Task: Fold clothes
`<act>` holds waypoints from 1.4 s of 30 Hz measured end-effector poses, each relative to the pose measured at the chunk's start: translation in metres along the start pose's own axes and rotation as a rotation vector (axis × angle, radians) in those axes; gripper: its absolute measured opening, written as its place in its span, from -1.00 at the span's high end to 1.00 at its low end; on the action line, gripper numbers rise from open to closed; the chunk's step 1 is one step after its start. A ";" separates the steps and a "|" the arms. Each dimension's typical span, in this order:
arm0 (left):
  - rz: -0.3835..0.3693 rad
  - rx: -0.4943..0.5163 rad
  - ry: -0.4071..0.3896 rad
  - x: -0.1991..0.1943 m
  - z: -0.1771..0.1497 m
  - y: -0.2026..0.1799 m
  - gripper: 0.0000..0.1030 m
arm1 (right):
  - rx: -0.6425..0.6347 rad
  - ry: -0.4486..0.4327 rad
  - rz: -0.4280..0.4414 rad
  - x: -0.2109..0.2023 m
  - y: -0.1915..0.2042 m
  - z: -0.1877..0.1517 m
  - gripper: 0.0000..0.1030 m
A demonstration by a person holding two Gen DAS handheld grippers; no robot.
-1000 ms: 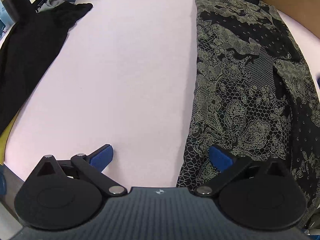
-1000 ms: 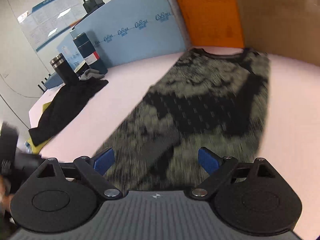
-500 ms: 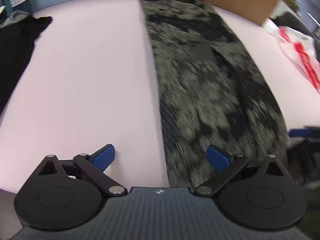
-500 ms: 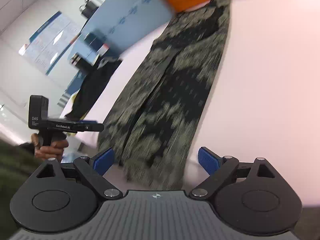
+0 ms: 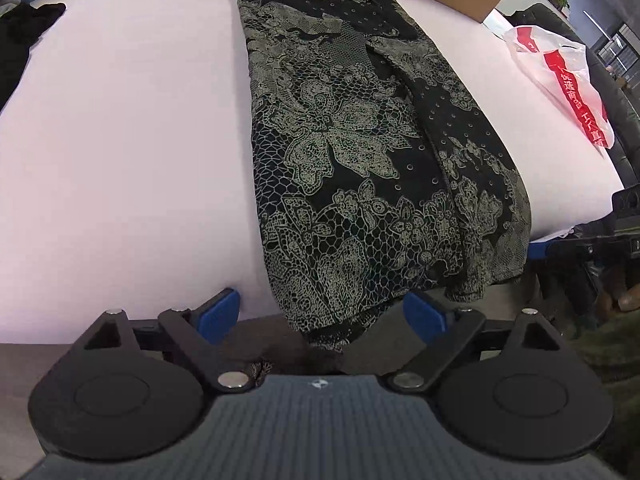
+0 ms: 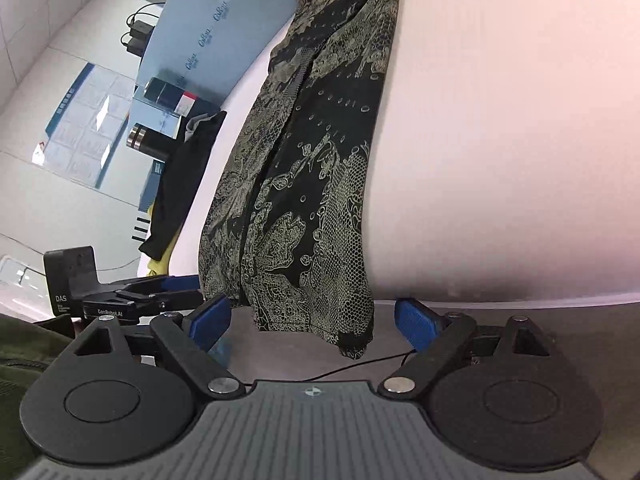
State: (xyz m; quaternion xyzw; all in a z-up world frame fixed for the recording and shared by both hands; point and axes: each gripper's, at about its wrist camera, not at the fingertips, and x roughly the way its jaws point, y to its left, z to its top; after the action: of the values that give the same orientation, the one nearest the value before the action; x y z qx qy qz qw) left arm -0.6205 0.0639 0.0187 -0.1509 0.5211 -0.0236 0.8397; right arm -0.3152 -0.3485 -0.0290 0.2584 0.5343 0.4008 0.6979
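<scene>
Hanging over the near edge of the bench point(image 5: 120, 160), the patterned garment point(image 5: 360, 160) runs lengthwise away from both tongs, its hem between the closing left tongs point(image 5: 322, 314) and the spread, empty right tongs point(image 6: 314, 318)

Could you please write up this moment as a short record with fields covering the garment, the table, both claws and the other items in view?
garment: black patterned lace-print fabric garment, folded lengthwise into a long strip, near hem hanging over the table edge
table: pale pink tabletop
left claw: closing, hem between its pads, not gripped
right claw: open, at the hem's other corner
other items: plain black garment, red-and-white plastic bag
</scene>
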 end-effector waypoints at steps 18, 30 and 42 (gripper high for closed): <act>0.047 0.057 -0.054 -0.029 0.016 -0.018 0.97 | 0.207 0.038 0.251 -0.002 -0.003 0.032 0.94; 0.033 0.064 -0.341 -0.035 0.179 -0.040 0.97 | 0.321 -0.217 0.472 0.011 -0.013 0.165 0.94; 0.205 -0.140 -0.234 0.042 0.279 0.015 0.44 | 0.291 -0.321 0.177 0.026 -0.049 0.288 0.18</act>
State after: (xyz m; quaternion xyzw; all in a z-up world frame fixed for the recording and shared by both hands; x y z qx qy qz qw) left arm -0.3566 0.1338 0.0928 -0.1568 0.4329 0.1161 0.8801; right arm -0.0246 -0.3341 0.0038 0.4625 0.4439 0.3332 0.6914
